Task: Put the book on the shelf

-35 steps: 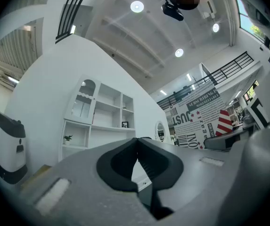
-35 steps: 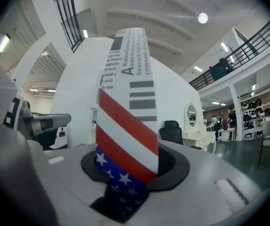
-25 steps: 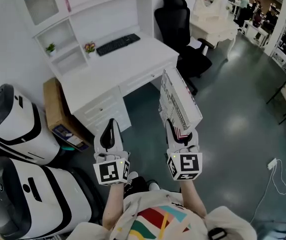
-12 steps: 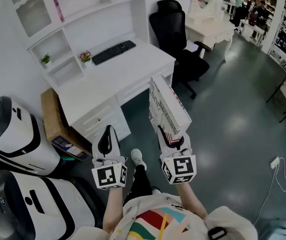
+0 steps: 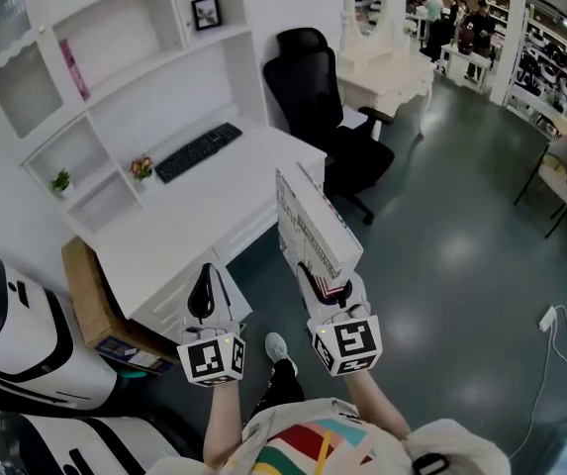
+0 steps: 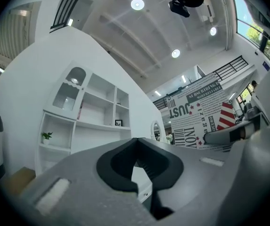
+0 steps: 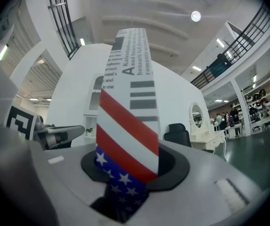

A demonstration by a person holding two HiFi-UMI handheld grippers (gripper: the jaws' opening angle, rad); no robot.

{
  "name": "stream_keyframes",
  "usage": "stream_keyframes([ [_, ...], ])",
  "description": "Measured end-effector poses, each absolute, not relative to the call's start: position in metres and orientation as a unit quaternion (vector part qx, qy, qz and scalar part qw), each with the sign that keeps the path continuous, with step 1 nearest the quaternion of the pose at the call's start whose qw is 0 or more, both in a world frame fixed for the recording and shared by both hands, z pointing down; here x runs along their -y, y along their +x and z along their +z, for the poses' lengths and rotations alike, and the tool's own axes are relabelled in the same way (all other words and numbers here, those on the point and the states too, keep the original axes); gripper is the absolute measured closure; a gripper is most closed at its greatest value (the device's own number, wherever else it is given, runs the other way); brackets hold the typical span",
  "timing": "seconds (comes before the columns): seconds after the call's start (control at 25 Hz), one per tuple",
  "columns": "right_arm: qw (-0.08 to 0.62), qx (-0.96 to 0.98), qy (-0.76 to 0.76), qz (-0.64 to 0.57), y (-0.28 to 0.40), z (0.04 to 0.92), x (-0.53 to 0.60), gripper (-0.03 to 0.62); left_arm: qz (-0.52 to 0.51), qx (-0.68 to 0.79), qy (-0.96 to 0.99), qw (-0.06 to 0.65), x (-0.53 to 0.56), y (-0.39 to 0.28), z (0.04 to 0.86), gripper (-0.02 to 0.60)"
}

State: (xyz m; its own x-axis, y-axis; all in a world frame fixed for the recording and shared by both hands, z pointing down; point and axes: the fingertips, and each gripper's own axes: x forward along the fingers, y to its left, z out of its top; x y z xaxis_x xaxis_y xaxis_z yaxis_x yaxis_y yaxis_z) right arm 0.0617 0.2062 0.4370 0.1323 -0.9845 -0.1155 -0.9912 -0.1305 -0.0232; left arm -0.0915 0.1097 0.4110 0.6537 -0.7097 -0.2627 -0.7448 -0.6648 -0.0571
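Observation:
The book, printed in black-and-white newsprint with a stars-and-stripes spine, stands upright in my right gripper, whose jaws are shut on its lower end. In the right gripper view the book rises straight out of the jaws. My left gripper hangs beside it on the left, shut with nothing in it. The white shelf unit rises over the white desk, ahead and to the left of both grippers. In the left gripper view the shelf unit is ahead and the book is at the right.
A keyboard, a small plant and a picture frame sit on the desk and shelves. A black office chair stands right of the desk. A cardboard box and a white-and-black machine are at the lower left.
Both grippers, with the book still held, have travelled forward toward the desk and shelf unit, which now lie nearer and more to the left in the head view.

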Motion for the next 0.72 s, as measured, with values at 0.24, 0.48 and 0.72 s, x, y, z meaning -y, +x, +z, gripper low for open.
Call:
stream_keyframes([
  [0.24, 0.059, -0.661, -0.748, 0.029, 0.086, 0.422, -0.13, 0.44, 0.107, -0.411, -0.902, 0.076, -0.034, -0.077, 0.405, 0.583],
  [0.48, 0.058, -0.681, -0.729, 0.029, 0.088, 0.411, -0.033, 0.439, 0.105, -0.431, -0.893, 0.078, 0.058, -0.075, 0.397, 0.583],
  [0.72, 0.033, -0.689, -0.724, 0.013, 0.105, 0.43, 0.056, 0.439, 0.088, -0.45, -0.886, 0.063, 0.136, -0.073, 0.408, 0.581],
])
